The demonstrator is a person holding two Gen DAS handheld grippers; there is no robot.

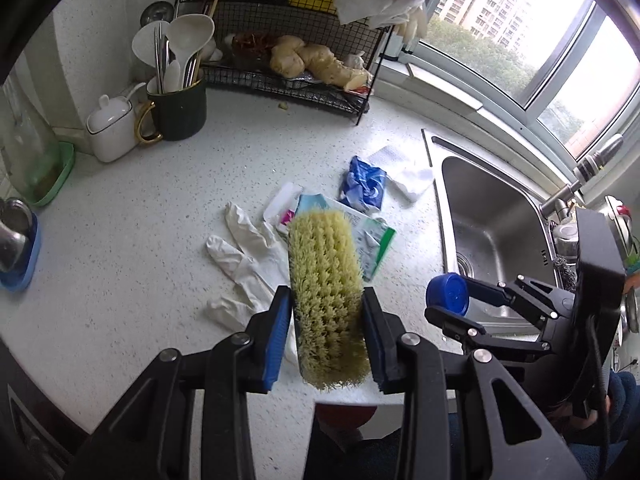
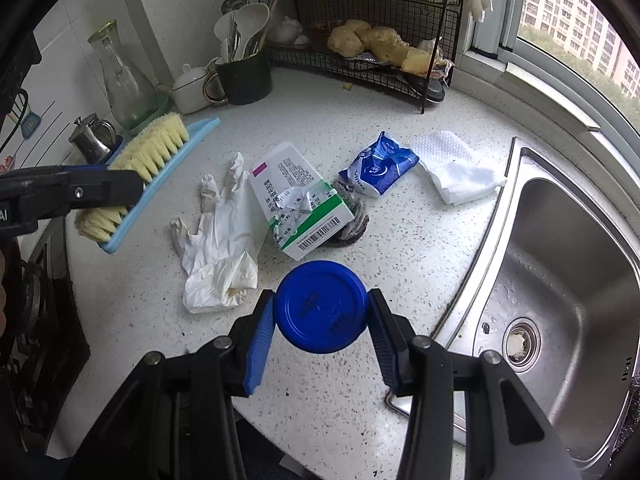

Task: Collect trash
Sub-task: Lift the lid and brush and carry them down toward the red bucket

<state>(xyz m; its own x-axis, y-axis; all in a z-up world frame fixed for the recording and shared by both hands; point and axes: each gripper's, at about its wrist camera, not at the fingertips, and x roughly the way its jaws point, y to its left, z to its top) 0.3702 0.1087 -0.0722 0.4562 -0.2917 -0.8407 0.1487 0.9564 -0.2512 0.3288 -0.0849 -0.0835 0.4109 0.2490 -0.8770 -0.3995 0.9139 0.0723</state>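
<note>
Now both claws are loaded: left claw (image 1: 326,334) clamps the scrub brush (image 1: 326,300), right claw (image 2: 320,316) grips the blue cap (image 2: 320,306). Trash sits on the counter (image 2: 400,264) just left of the sink (image 2: 560,280): glove (image 2: 216,236), carton (image 2: 298,200), blue wrapper (image 2: 378,168), paper towel (image 2: 456,168). Likely you're mid-collection; next, bin what you hold.

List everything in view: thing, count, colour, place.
Brush: one, light blue with yellow bristles, held in left tongs.
Cap: one, blue, held in right tongs.
Glove: one, white, on counter.
Carton: one, white and green, beside glove.
Wrapper: one, blue, crumpled, on counter.
Paper towel: one, white, near sink.
Sink: one, steel, right side.
Wire rack: one, black, at back.
Mug: one, dark green, holding utensils.
Left tongs: black with blue pads.
Right tongs: black with blue pads.
</note>
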